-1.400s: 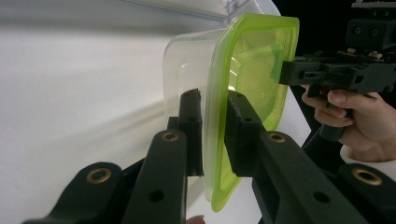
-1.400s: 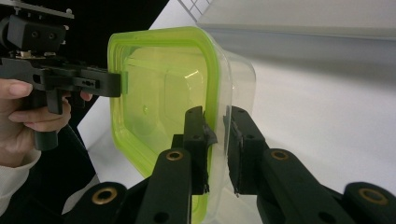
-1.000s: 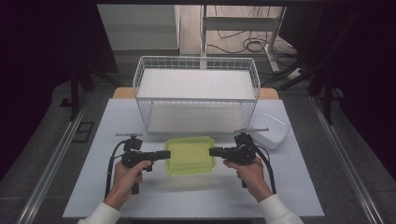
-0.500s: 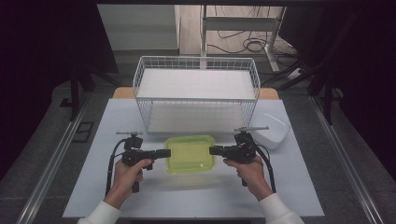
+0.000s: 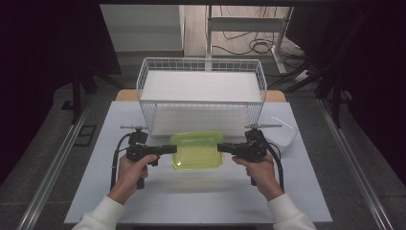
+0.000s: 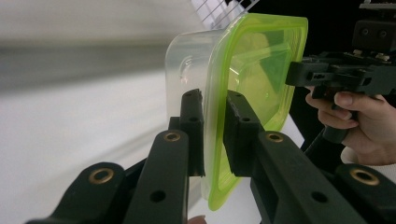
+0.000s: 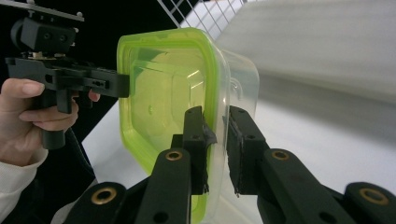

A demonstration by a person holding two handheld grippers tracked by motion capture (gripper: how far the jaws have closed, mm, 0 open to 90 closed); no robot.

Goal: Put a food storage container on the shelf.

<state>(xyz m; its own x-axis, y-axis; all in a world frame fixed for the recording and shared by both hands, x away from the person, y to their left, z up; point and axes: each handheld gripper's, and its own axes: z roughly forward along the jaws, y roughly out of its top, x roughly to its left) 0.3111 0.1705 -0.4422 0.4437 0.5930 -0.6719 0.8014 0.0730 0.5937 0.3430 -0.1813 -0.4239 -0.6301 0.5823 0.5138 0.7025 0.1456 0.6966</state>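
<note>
Bare white table (image 5: pixel 201 201) lies between the person's forearms and the green-lidded clear container (image 5: pixel 197 150), which sits mid-table. The left gripper (image 5: pixel 168 149) is clamped on the rim at the container's left edge; the right gripper (image 5: pixel 224 147) is clamped on the rim at its right edge. The container looks empty. Just behind it stands a white wire basket (image 5: pixel 201 103), its front close to the lid's far edge; a white box (image 5: pixel 282 136) lies near the right gripper.
</note>
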